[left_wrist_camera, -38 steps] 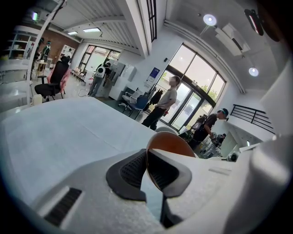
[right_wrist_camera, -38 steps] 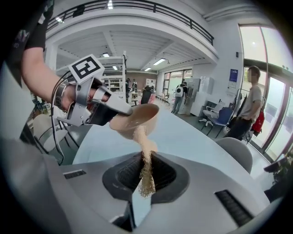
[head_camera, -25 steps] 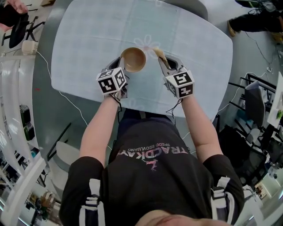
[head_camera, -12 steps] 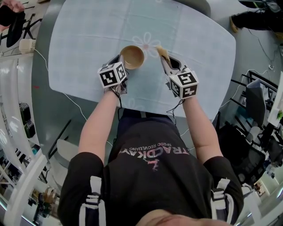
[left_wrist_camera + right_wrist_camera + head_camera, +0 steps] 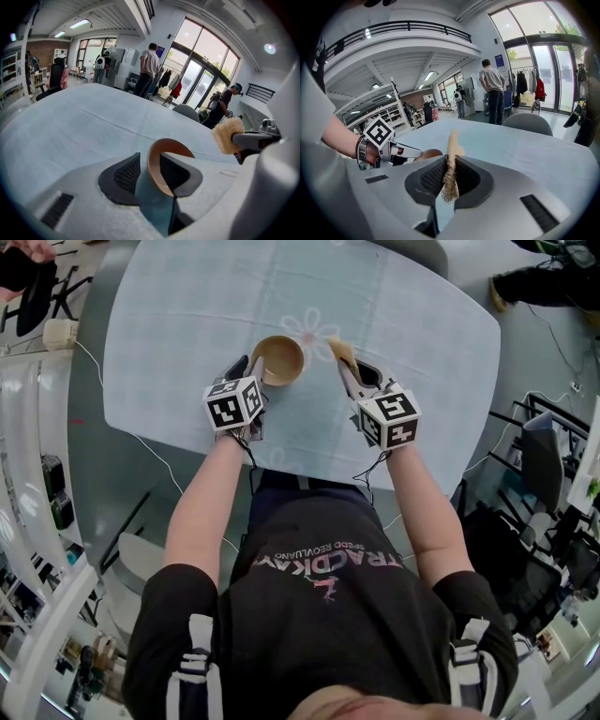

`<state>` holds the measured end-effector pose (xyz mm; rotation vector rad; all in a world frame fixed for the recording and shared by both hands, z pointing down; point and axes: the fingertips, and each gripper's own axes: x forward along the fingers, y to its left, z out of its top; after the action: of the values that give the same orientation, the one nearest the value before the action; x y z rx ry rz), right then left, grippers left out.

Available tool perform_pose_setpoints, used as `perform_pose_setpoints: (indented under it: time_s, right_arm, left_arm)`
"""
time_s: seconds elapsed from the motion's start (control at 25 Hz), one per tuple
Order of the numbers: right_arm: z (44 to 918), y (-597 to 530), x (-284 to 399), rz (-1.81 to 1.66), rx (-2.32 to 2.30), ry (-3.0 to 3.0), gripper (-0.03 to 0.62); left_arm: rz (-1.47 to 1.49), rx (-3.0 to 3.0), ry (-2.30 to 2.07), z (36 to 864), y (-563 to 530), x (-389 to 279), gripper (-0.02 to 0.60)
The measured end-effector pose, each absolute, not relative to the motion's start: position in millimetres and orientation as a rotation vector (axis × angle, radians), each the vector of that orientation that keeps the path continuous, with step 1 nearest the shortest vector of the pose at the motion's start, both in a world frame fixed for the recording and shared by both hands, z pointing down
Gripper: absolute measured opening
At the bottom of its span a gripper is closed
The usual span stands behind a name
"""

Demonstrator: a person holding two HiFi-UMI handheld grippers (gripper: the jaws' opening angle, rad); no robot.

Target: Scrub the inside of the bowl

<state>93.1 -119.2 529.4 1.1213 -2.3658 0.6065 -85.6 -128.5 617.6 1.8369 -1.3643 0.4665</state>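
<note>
Arms: left forearm (image 5: pixel 204 507) and right forearm (image 5: pixel 422 512) both stretch forward from the body, roughly parallel, with the wrists over the near edge of the table (image 5: pixel 178 306).

Left tongs (image 5: pixel 249 365): clamped on the near rim of the bowl (image 5: pixel 278 360). One jaw is inside the rim and one outside, easy to see in the left gripper view (image 5: pixel 157 174).

Bowl: brown wooden-looking thing (image 5: pixel 161 161) sitting near the middle of the table. It's tipped so the opening leans toward the right side. From the right gripper view you only get a sliver of it (image 5: pixel 429 153) behind the left tongs.

Right tongs (image 5: pixel 345 365): pinched tight on a tan, fuzzy scrub pad (image 5: pixel 450 176) that sticks out past the tips.

Scrub pad: held just to the right of the bowl (image 5: pixel 339 350), close but not touching it and not inside it (image 5: pixel 228 135).

In the way: nothing between pad and bowl.

Around: pale blue table cover, a grey chair (image 5: pixel 529 123) at the far end, and people (image 5: pixel 149 65) standing well back by the glass doors.

Vs half a second ago: the left marker cube (image 5: pixel 232 401) sits a touch further left in the head view. The right tongs look pretty much where they were.
</note>
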Motion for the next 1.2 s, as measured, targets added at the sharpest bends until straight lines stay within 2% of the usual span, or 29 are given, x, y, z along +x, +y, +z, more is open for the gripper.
perform_pose_setpoints:
  time_s: [0.12,0.24,0.32,0.76,1.2]
  right_arm:
    - [523,-119,93,0.611,1.124,-2.394,0.032]
    - [505,-120,95,0.605,1.122,-2.449,0.032]
    - [488,-122,93,0.578,1.115,-2.499,0.032]
    - [376,-82,88,0.342,1.013,-2.751,0.032]
    - [349,-35,87,0.26,0.99,-2.801,0.032]
  left_arm:
    - [0.436,1.877,-1.412,598,-123,-95,0.131]
    - [0.394,1.936,-1.478,565,-116,-100,0.047]
    - [0.374,2.006,-1.529,535,-113,-101,0.023]
    - [0.257,2.275,-1.702,398,-45,-52,0.017]
    - [0.208,2.29,-1.686,382,14,-35,0.015]
